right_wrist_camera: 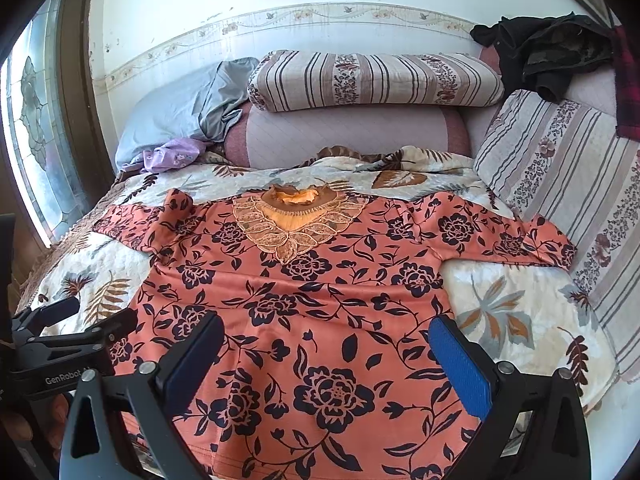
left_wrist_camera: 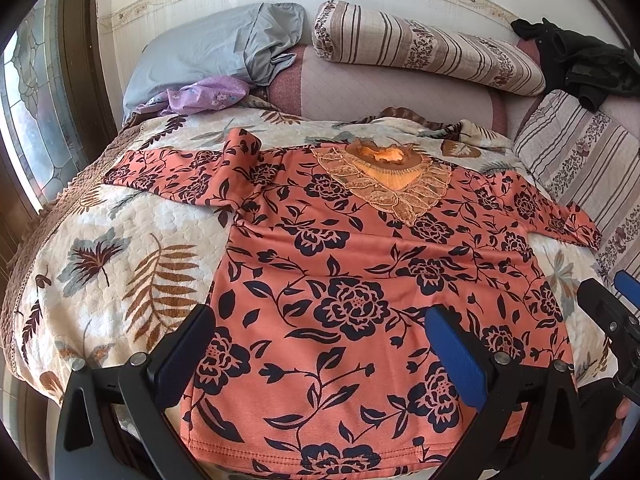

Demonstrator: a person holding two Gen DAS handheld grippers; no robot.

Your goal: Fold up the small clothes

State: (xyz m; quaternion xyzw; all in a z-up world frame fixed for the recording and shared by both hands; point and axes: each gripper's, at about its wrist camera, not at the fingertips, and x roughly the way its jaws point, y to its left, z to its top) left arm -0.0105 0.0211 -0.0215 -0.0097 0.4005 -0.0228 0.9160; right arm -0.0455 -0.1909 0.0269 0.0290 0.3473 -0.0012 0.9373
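An orange blouse (left_wrist_camera: 360,264) with dark flowers and a lace collar lies flat, front up, on the leaf-print bedspread (left_wrist_camera: 120,248), hem toward me and both sleeves spread sideways. My left gripper (left_wrist_camera: 320,320) hovers open over the lower left part of the blouse, nothing between its fingers. The right gripper (right_wrist_camera: 328,328) is open too, above the lower middle of the blouse (right_wrist_camera: 320,288). The left sleeve has a raised fold near the shoulder. Each gripper shows at the edge of the other's view.
Striped pillows (right_wrist_camera: 372,80) and a pinkish bolster (right_wrist_camera: 352,132) line the head of the bed. A grey pillow (left_wrist_camera: 208,52) with a purple cloth sits at the back left. Dark clothes (right_wrist_camera: 548,48) lie at the back right. A window (left_wrist_camera: 36,128) is on the left.
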